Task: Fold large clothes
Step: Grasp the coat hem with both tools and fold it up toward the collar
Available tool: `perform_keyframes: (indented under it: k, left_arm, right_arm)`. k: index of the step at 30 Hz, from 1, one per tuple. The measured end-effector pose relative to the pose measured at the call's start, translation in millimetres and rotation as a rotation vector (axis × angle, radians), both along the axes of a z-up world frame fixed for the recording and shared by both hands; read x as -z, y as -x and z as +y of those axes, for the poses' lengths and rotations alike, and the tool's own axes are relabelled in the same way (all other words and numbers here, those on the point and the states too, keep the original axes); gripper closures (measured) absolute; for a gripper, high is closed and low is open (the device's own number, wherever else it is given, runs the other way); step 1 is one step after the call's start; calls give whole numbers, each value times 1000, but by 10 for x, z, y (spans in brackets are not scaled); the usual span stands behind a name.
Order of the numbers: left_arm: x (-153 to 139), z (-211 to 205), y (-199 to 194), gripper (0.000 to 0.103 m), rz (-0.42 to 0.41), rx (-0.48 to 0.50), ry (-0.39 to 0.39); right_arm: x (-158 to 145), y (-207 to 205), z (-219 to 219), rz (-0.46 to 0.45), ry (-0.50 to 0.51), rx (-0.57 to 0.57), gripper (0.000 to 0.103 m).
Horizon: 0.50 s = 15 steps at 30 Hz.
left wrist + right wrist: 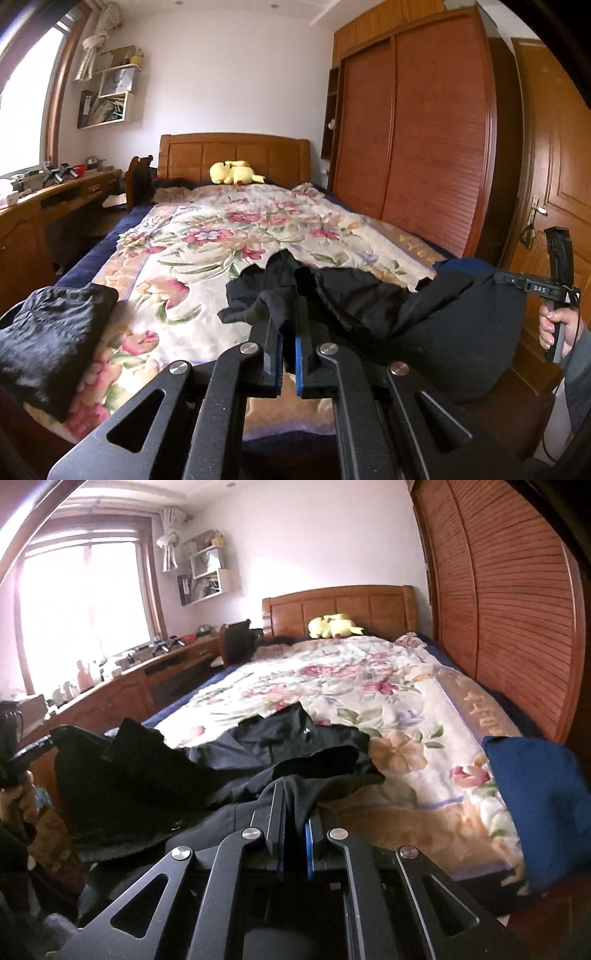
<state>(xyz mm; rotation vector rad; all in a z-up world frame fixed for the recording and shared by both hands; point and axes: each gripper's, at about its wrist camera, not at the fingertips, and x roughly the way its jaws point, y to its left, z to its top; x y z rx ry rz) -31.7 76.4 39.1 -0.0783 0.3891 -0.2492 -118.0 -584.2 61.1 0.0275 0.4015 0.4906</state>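
A large black garment (424,317) hangs between both grippers over the foot of the bed, its far part lying on the floral blanket (221,236). My left gripper (286,325) is shut on one edge of the black garment. My right gripper (293,805) is shut on another edge of the same black garment (177,775). In the left wrist view the right gripper's body and the hand holding it (557,295) show at the far right. In the right wrist view the left gripper (14,746) shows at the far left.
A folded black garment (48,339) lies at the bed's near left corner. A blue cloth (539,797) lies at the near right corner. A yellow plush toy (236,172) sits by the headboard. A wooden wardrobe (417,140) stands right, a desk (48,199) left.
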Motion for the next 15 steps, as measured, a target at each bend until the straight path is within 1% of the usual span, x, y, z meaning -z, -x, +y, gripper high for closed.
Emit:
perform_keyframes:
  k: [3,6,9,11,15]
  left_arm:
    - [87,75,213,98,11,-6,32]
    - [248,122,272,98,41,-19,45]
    - [391,176,231,98,74,-31,68]
    - [431,201,168,98,88,-31,86]
    - [479,169,2,98,91,-32,64]
  right_arm:
    - [54,245,-67,0,-8,-2,96]
    - [207,274,-135,30,-31,-9,96]
    - [339,191,-157,63,-50,-3,96]
    - [384,124,-161,83,-64,-1,96]
    - [440,-40,-135,100,-74,6,96]
